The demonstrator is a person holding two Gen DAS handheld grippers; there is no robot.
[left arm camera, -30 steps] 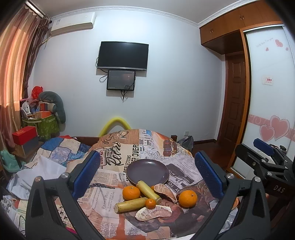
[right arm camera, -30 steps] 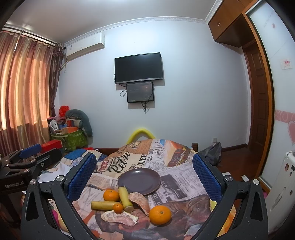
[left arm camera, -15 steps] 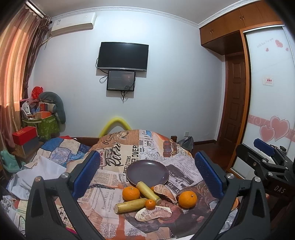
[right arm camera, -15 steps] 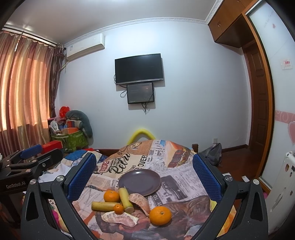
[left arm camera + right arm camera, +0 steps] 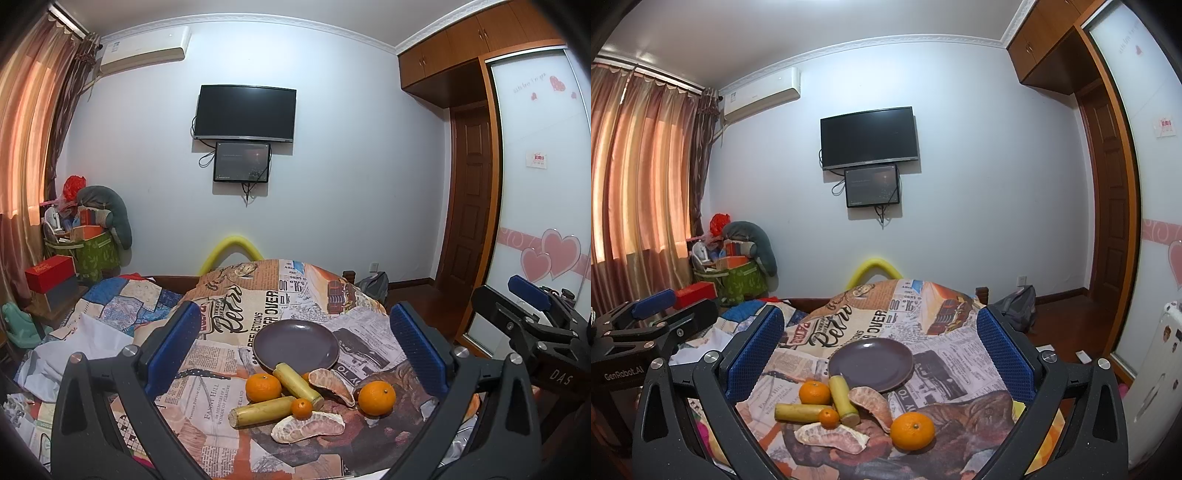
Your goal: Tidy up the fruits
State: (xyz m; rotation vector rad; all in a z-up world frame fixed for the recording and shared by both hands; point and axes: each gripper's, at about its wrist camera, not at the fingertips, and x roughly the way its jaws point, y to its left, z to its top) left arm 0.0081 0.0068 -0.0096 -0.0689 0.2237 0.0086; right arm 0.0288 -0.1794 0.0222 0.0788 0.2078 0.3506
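Jaws on both tools stand wide apart and hold nothing: the left gripper (image 5: 291, 347) and the right gripper (image 5: 881, 349) both hover short of the fruit, which lies on a newspaper-print cloth (image 5: 236, 317) over the worktop. Farthest left in the pile, seen from the left wrist, a yellow-green stalk piece (image 5: 261, 410) lies nearly crosswise, its cut end pointing left. Just behind it sits a mid-sized orange (image 5: 263, 387). A second stalk piece (image 5: 297, 380) runs diagonally, its far end pointing up-left to the rim of the empty purple plate (image 5: 295, 345) and its near end beside a small orange (image 5: 301, 408). In front, a peeled citrus segment (image 5: 308, 426) lies with its long axis left to right. Another peeled segment (image 5: 330, 380) curves from beside the plate toward the right. Farthest right, a large orange (image 5: 376, 398) sits slightly apart from the rest.
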